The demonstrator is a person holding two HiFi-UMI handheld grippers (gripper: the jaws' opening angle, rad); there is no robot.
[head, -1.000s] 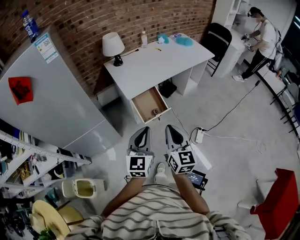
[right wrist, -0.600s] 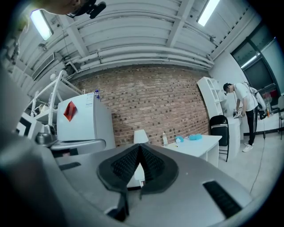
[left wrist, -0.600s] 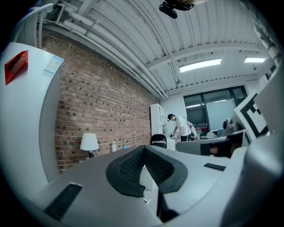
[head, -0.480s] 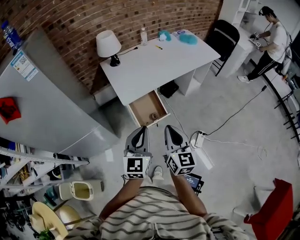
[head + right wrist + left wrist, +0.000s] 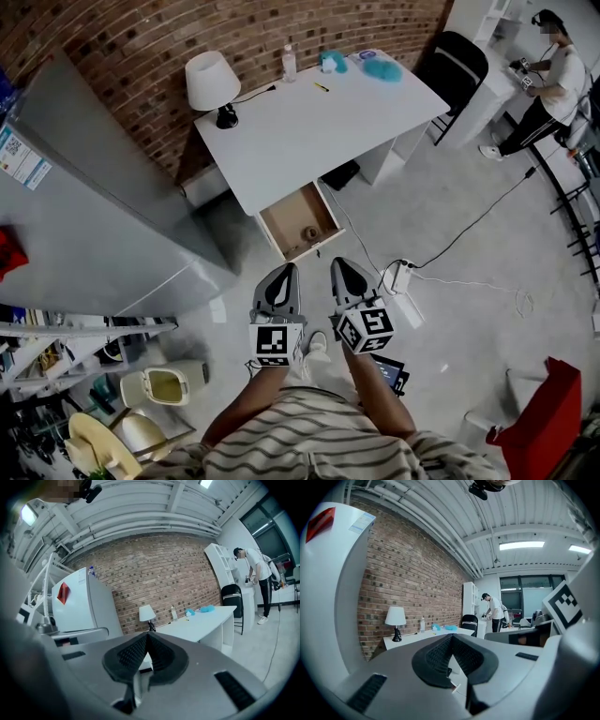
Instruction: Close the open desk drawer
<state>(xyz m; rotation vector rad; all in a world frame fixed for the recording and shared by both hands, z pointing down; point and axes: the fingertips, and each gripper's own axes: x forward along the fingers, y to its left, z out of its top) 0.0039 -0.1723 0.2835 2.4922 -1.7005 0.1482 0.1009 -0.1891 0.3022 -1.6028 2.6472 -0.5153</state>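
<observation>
The white desk [image 5: 319, 122] stands against a brick wall, and its wooden drawer [image 5: 292, 211] is pulled out toward me with a small round object lying in it. Both grippers hang side by side just short of the drawer front, apart from it. My left gripper [image 5: 284, 272] is shut with nothing between its jaws, as the left gripper view [image 5: 451, 635] also shows. My right gripper [image 5: 340, 264] is likewise shut and empty, its jaws meeting in the right gripper view [image 5: 146, 634]. The desk [image 5: 201, 620] lies ahead there.
A lamp [image 5: 208, 80], a bottle [image 5: 289, 64] and blue items [image 5: 380, 67] sit on the desk. A grey fridge [image 5: 84, 206] stands left, a black chair [image 5: 455, 61] and a person [image 5: 553, 75] at the right. A power strip [image 5: 398, 272] with cables lies on the floor.
I have stepped toward the desk; both grippers moved forward and slightly down with me, still shut. The fridge has slid toward the left edge of the head view.
</observation>
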